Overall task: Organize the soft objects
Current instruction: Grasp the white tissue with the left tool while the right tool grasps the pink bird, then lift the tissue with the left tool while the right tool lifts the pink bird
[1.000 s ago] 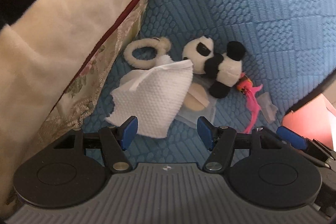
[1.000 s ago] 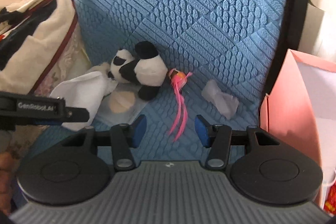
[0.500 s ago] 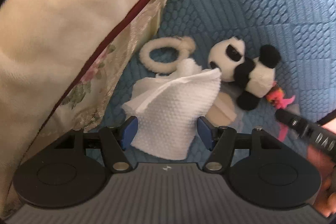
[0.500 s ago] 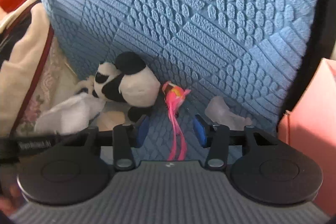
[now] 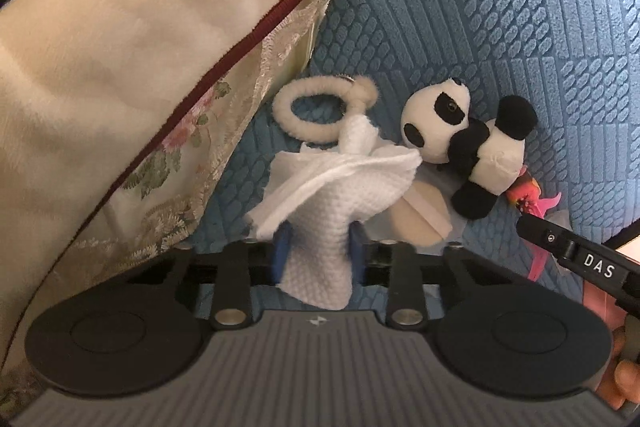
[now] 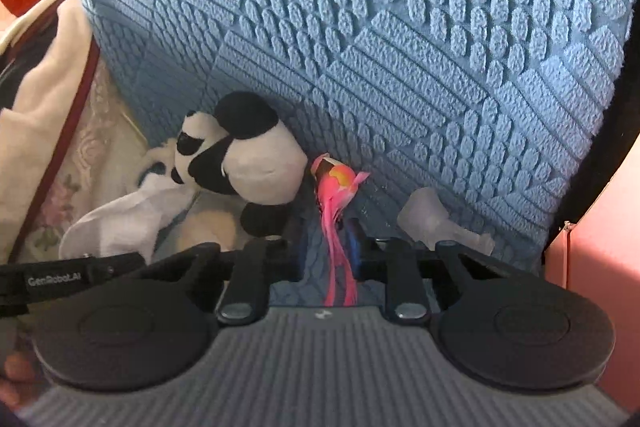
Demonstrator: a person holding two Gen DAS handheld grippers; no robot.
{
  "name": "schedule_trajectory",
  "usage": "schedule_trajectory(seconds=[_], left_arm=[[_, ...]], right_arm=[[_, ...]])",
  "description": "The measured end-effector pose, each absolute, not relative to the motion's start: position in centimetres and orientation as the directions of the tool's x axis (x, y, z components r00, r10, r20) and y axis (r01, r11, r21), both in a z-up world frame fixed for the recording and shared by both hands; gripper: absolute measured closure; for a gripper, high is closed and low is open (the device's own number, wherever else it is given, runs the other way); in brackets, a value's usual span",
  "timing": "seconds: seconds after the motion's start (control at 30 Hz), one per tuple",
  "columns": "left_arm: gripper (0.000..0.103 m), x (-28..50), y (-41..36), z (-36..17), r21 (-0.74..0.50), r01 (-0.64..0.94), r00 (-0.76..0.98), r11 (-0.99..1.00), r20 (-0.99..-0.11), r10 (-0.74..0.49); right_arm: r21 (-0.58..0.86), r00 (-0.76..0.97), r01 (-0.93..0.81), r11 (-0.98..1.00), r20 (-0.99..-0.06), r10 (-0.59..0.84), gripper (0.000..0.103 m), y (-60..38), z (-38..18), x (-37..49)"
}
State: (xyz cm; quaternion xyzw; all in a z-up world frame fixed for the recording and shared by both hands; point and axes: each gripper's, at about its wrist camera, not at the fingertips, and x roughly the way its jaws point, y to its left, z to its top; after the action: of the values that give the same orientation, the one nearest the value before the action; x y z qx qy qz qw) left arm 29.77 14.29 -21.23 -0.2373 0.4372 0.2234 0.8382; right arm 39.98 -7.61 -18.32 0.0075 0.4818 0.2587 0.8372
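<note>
My left gripper [image 5: 318, 251] is closing, and its blue pads squeeze the bunched lower end of a white textured cloth [image 5: 340, 187]. The cloth fans out above the jaws. Behind it lie a cream fluffy ring [image 5: 304, 107] and a small panda plush [image 5: 460, 143] on its side. My right gripper [image 6: 329, 247] is closing too, with the thin tail of a pink feather toy [image 6: 336, 183] running down between its pads. Blue fabric still shows between the left pad and the tail. The panda plush [image 6: 256, 167] lies just left of the feather toy.
Everything lies on a blue textured cover [image 6: 400, 27] that rises behind. A cream blanket with a dark red trim [image 5: 120, 47] crowds the left. A beige round pad [image 5: 420, 215] sits under the panda, clear plastic [image 6: 432, 219] right of the feather, and a pink box [image 6: 600, 259] at far right.
The left jaws have closed in and bunched the white cloth between them. The right gripper has come down over the pink feather's tail and its jaws have narrowed around it.
</note>
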Motion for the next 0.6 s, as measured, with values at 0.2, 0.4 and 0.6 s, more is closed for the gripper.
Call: schedule_trajectory(seconds=[0.2,0.4,0.6], left_arm=[[0.086,28.8,15.1,-20.7,-0.260,-0.620,0.540,0.740,-0.826,0.162],[0.086,28.4,15.2,-20.2,-0.292,-0.613,0.549,0.734,-0.826,0.130],[0.086,27.8,14.5,-20.3,-0.298,-0.605,0.543,0.738,-0.833,0.109]], right_arm=[[0.246,0.423,-0.421,0.873,-0.798,0.429,0.094,-7.8,-18.4,39.7],[0.246,0.418,-0.413,0.877,-0.804,0.422,0.099,-8.7,-18.0,39.3],[0.241,0.436,-0.400,0.885,-0.799,0.414,0.099,-9.4,-16.9,38.3]])
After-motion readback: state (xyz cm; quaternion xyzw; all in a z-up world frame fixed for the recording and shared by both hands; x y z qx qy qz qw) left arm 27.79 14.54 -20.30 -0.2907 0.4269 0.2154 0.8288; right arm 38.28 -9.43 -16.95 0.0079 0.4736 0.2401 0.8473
